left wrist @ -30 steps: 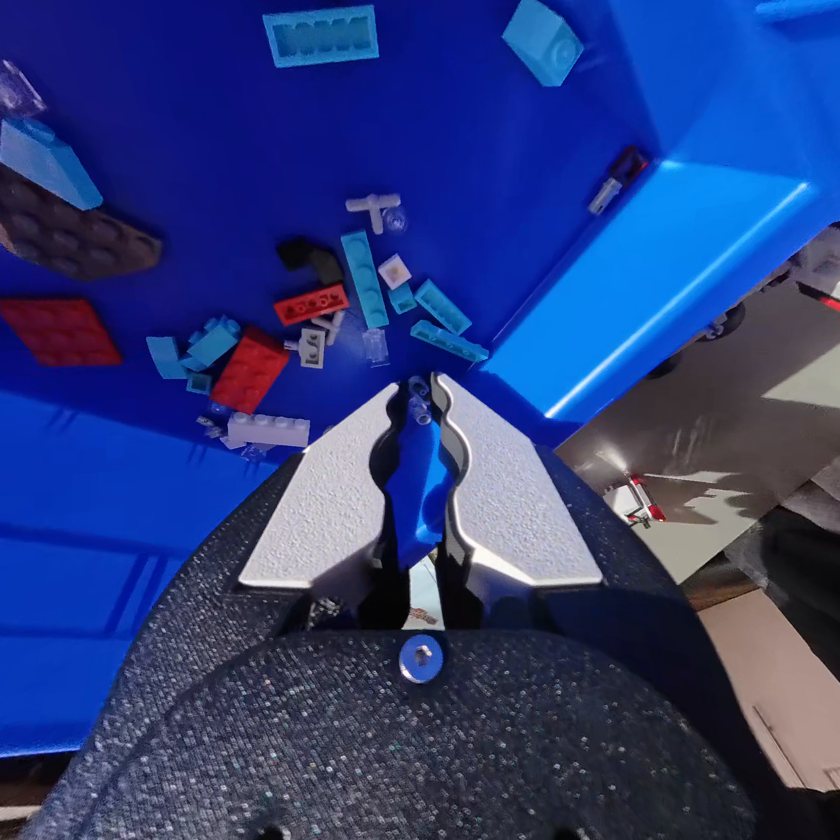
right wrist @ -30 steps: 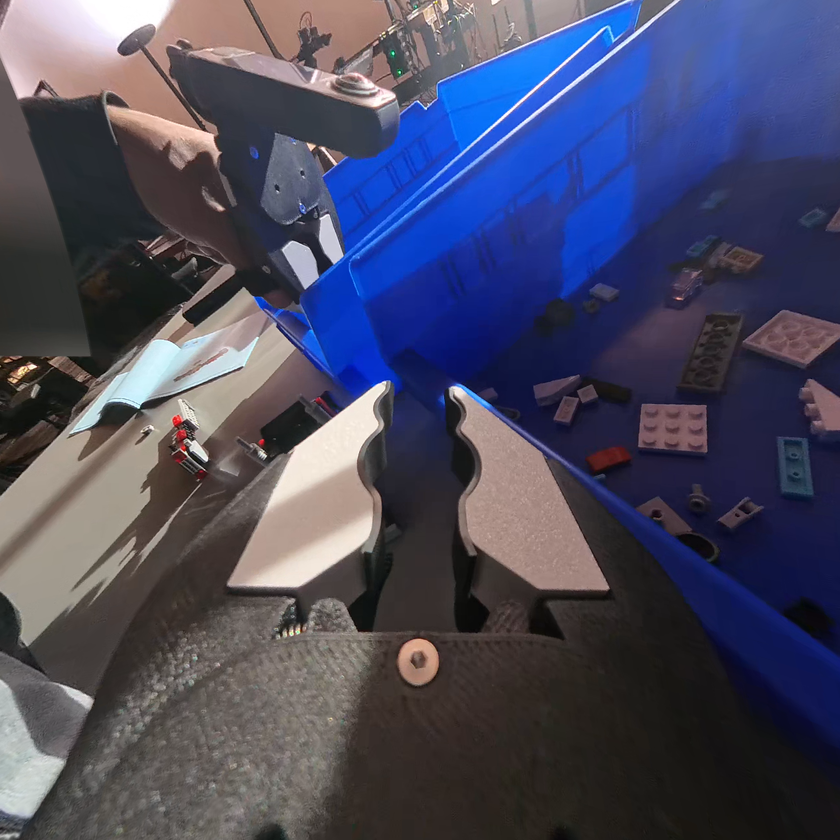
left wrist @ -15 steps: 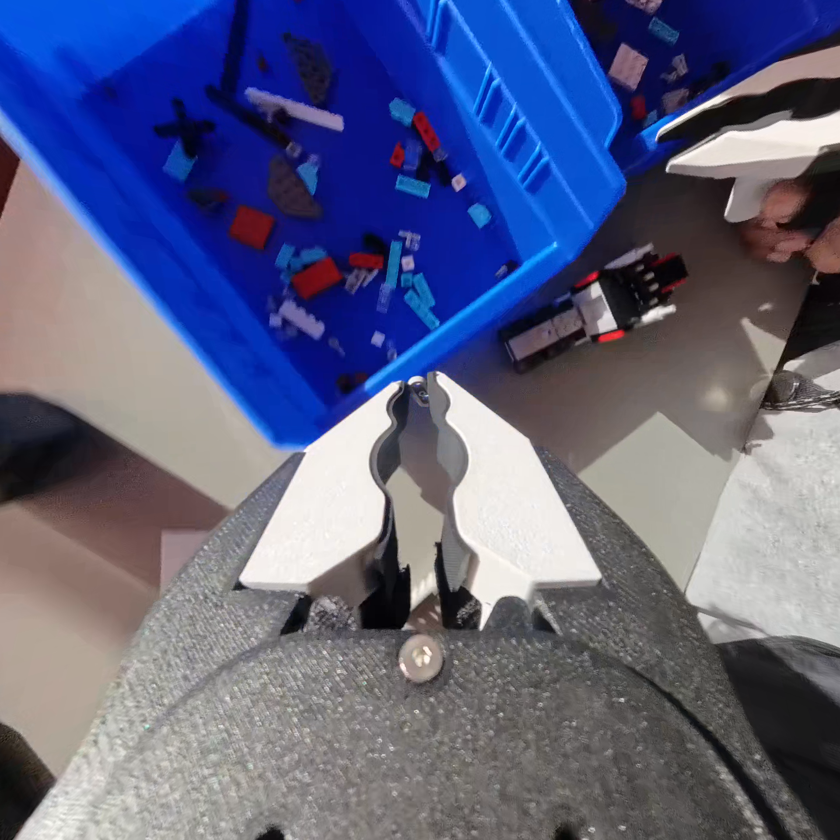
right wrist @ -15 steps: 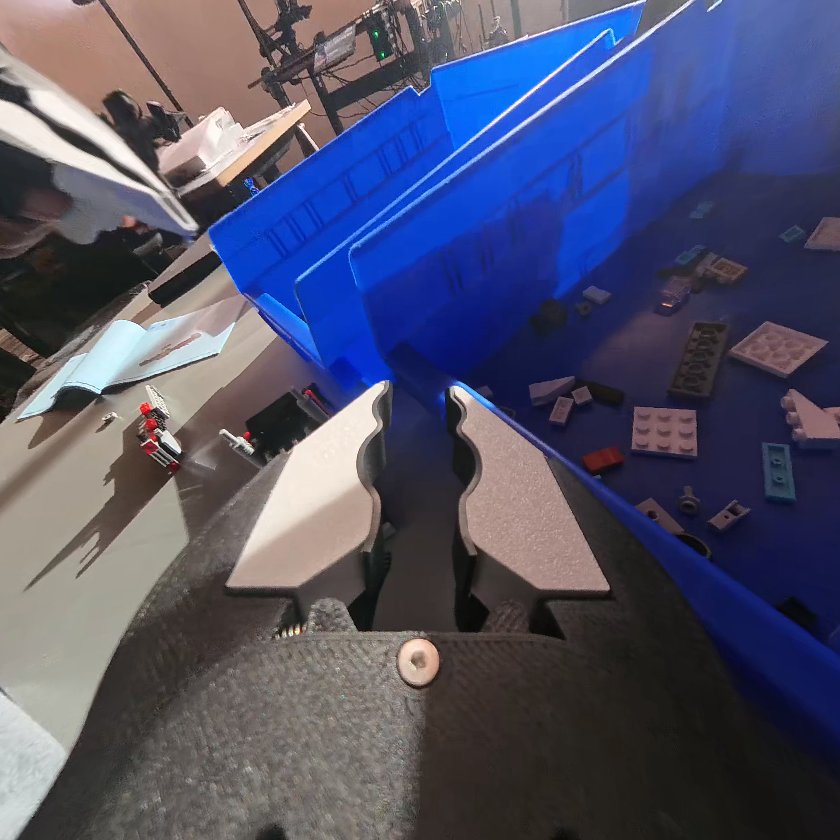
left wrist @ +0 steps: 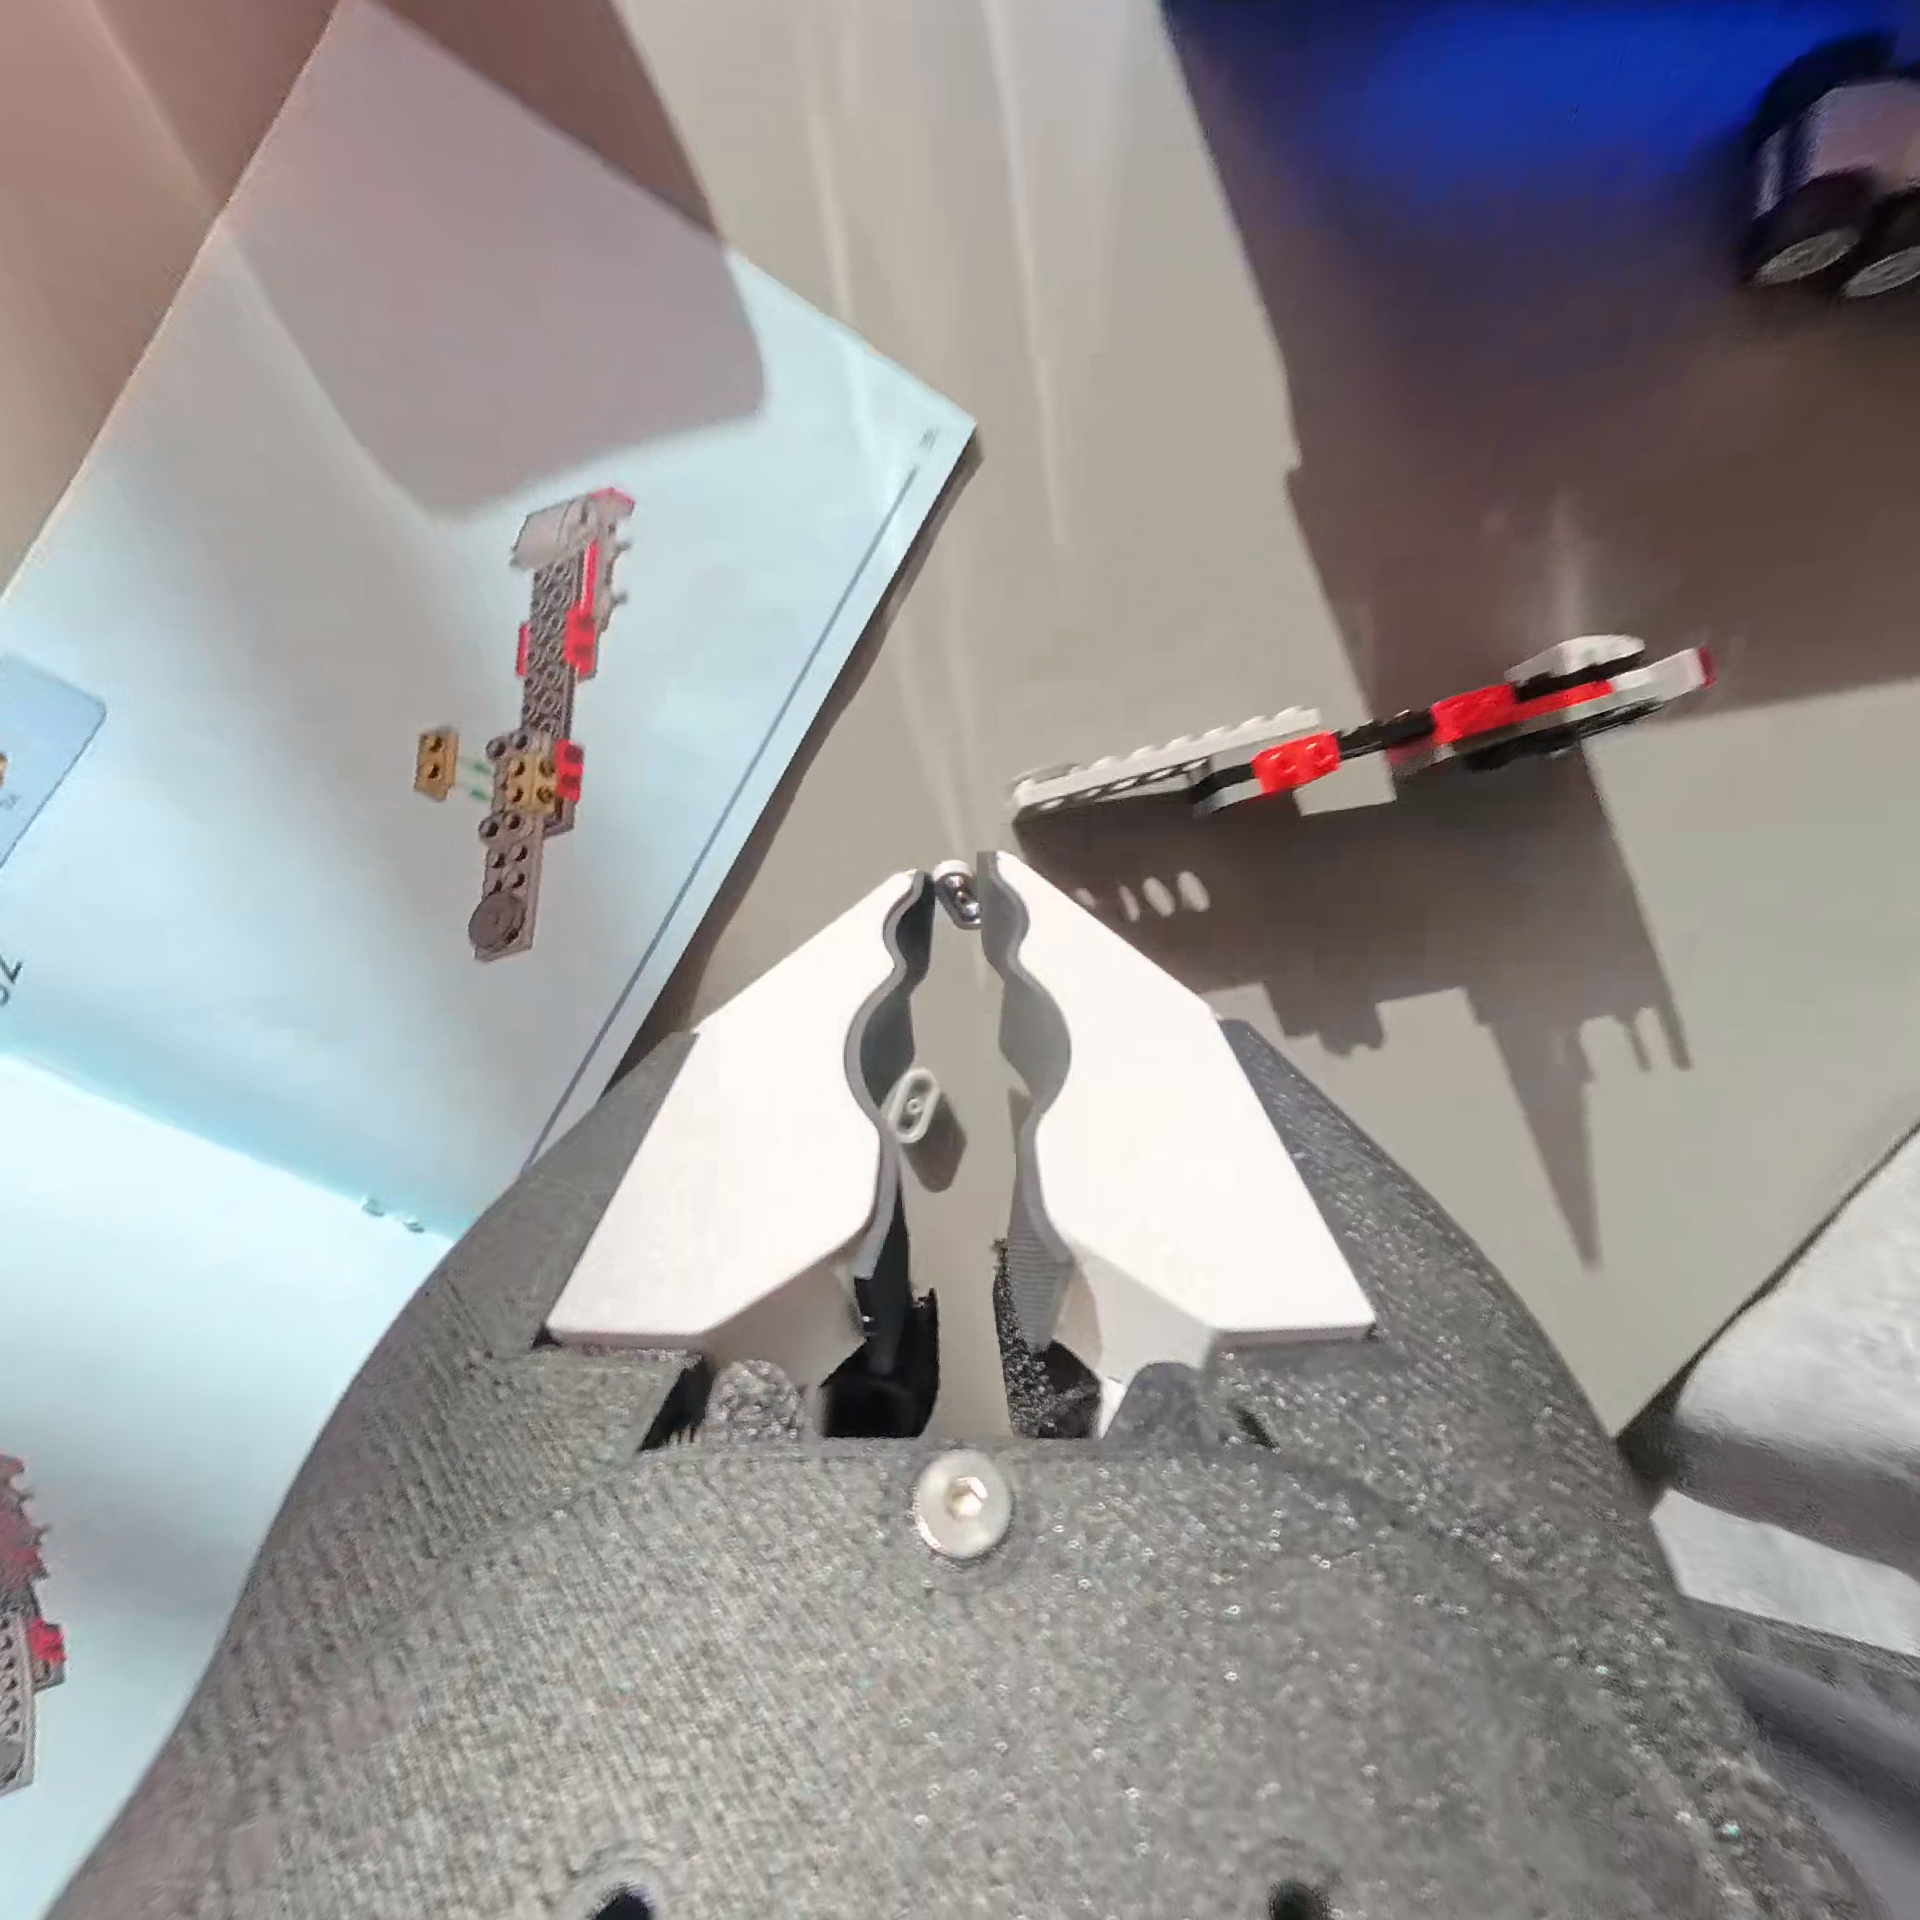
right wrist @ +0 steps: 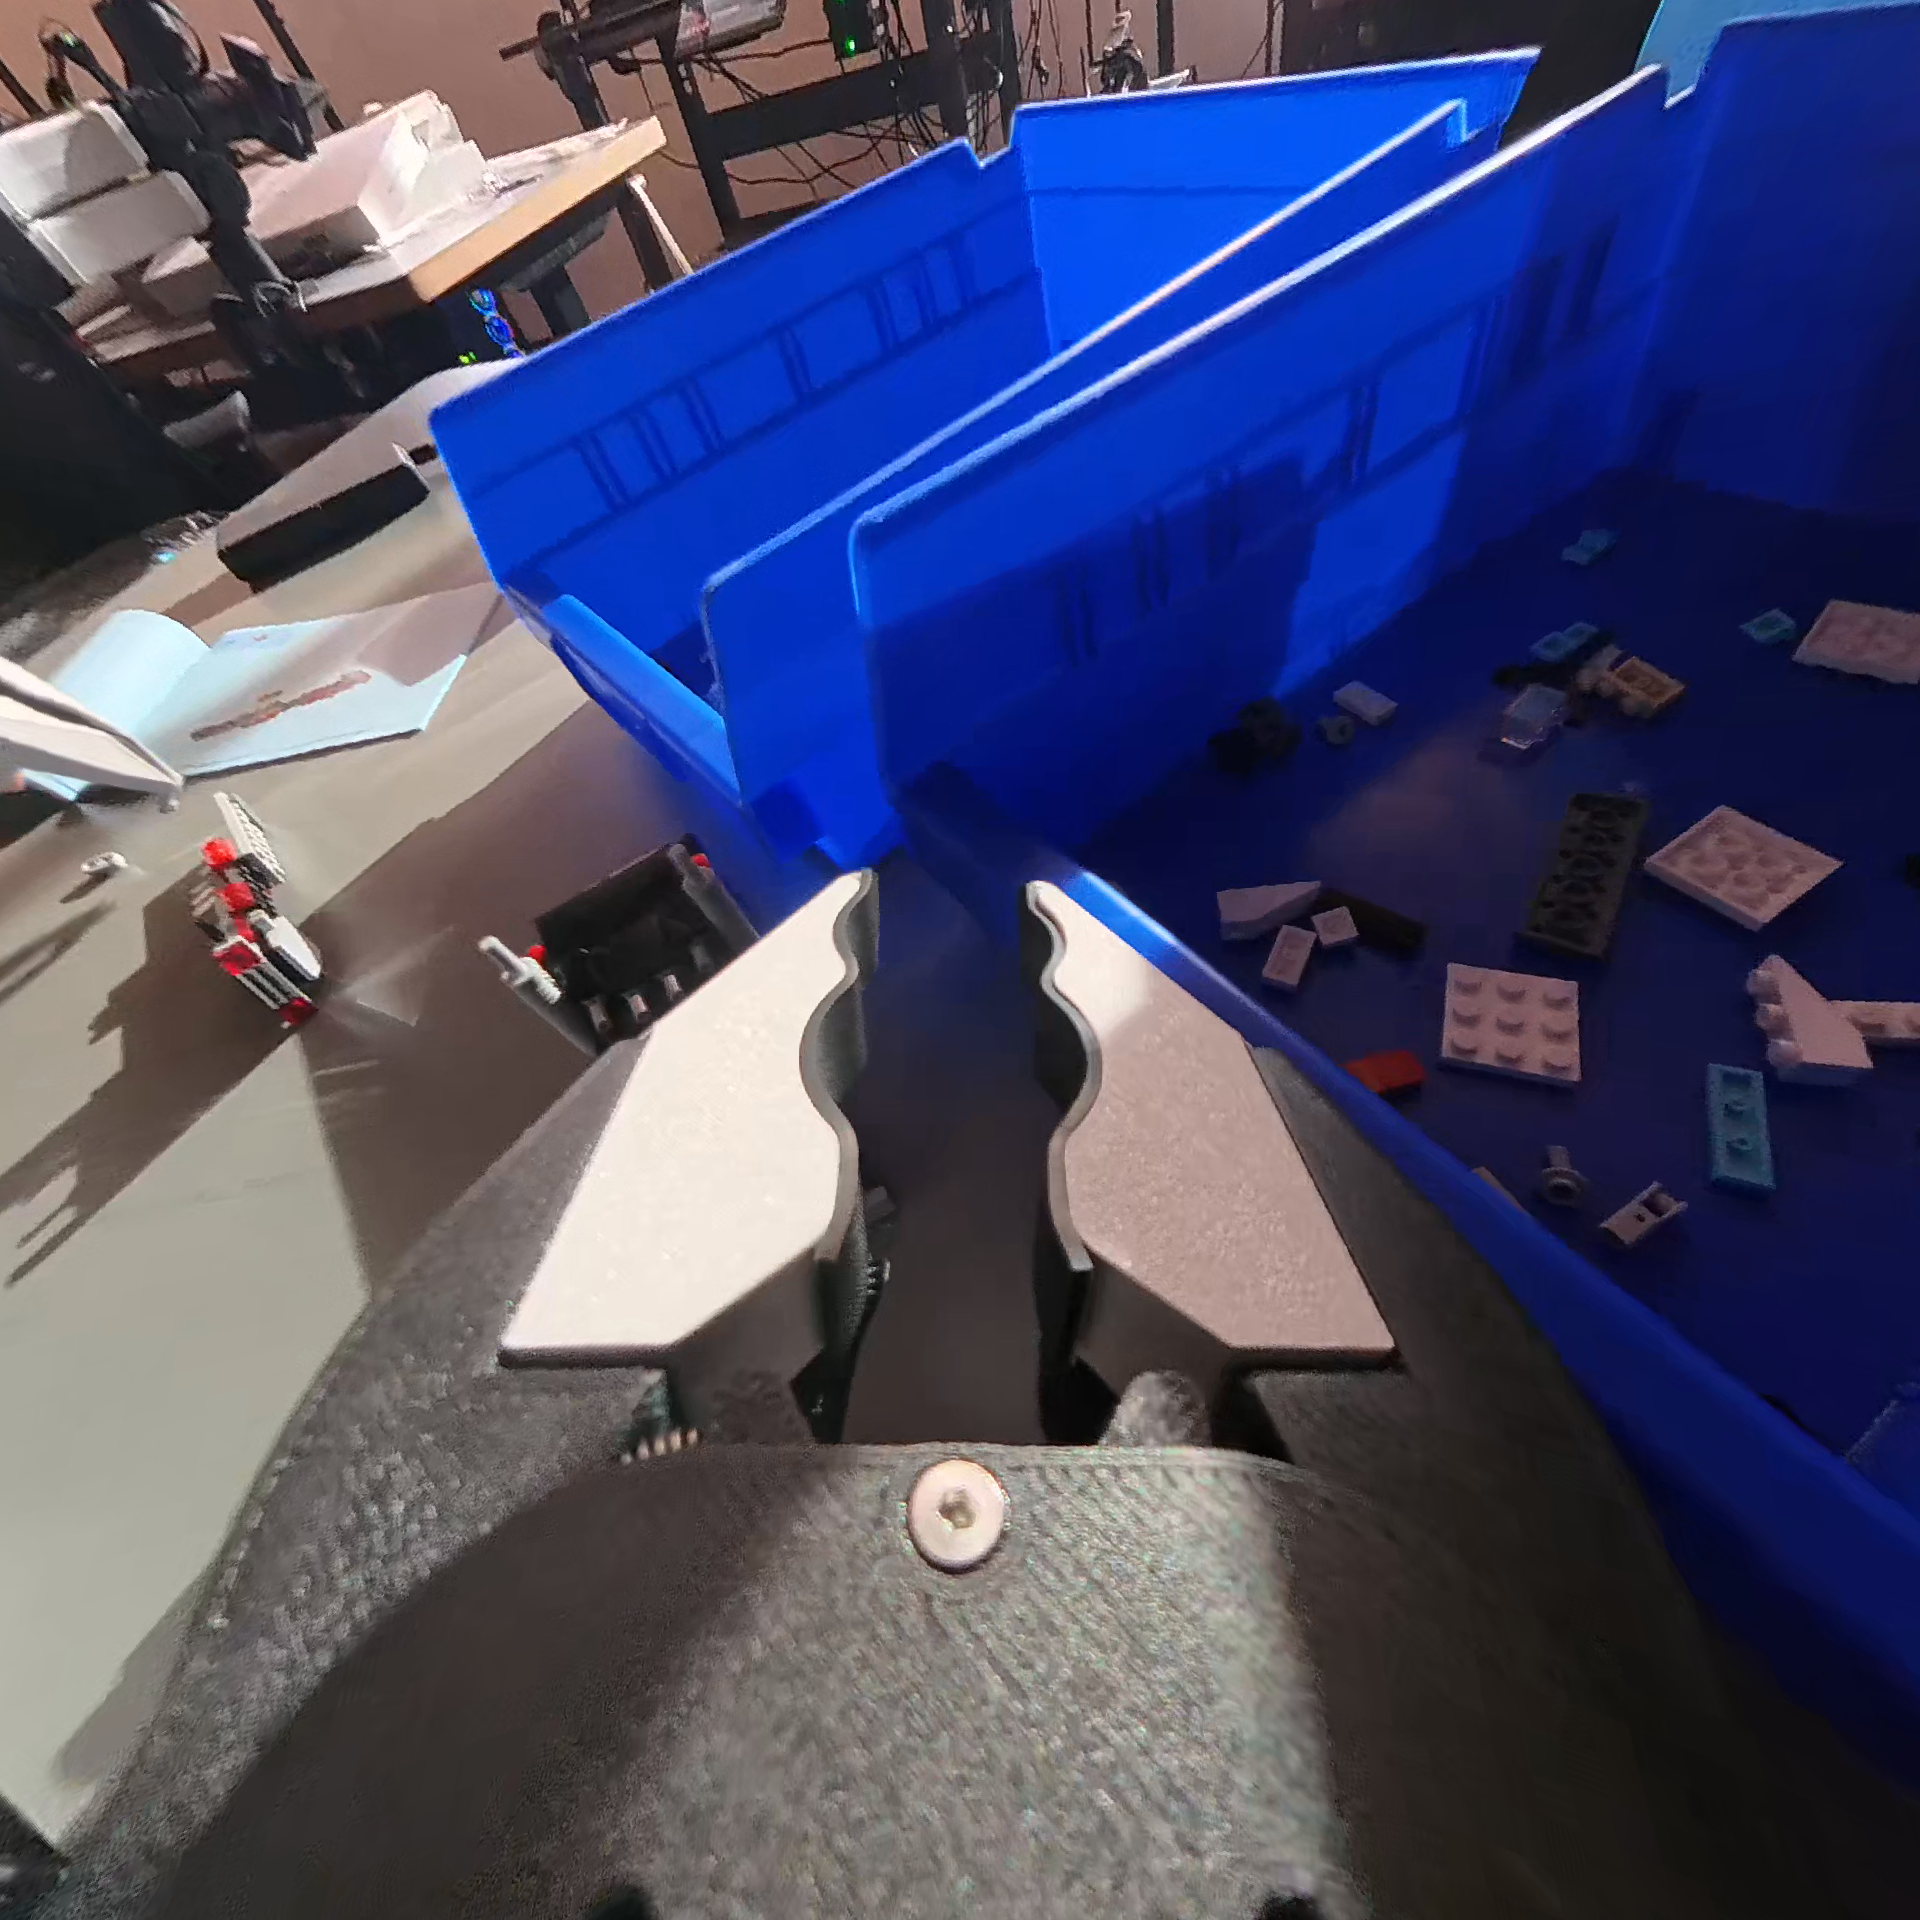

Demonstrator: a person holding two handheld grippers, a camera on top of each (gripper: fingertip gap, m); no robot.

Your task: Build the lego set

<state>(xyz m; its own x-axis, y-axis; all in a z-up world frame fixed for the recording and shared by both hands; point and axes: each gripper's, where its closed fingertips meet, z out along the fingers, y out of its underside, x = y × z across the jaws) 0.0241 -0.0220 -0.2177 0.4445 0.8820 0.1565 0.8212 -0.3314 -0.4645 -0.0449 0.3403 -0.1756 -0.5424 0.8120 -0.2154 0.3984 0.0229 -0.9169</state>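
Observation:
My left gripper (left wrist: 961,896) is shut on a tiny clear-grey lego piece (left wrist: 963,902) pinched at its tips, low over the grey table. A flat grey, black and red lego assembly (left wrist: 1351,748) lies just beyond it to the right. A small grey oval piece (left wrist: 914,1107) lies on the table under the fingers. The open instruction booklet (left wrist: 416,727) is on the left. My right gripper (right wrist: 945,894) is open and empty at the front corner of a blue bin (right wrist: 1299,1039). A black lego assembly (right wrist: 634,935) sits just left of its tips.
The blue bin holds several loose plates and bricks (right wrist: 1512,1023). Two more blue bins (right wrist: 831,416) stand behind it. The flat assembly (right wrist: 255,925), booklet (right wrist: 291,686) and left gripper's fingertip (right wrist: 94,748) show at the far left. Dark wheels (left wrist: 1839,208) lie at the top right, blurred.
My left gripper has left the blue bin with the tiny piece and come down over the table beside the booklet and flat assembly. My right gripper has stayed open in place.

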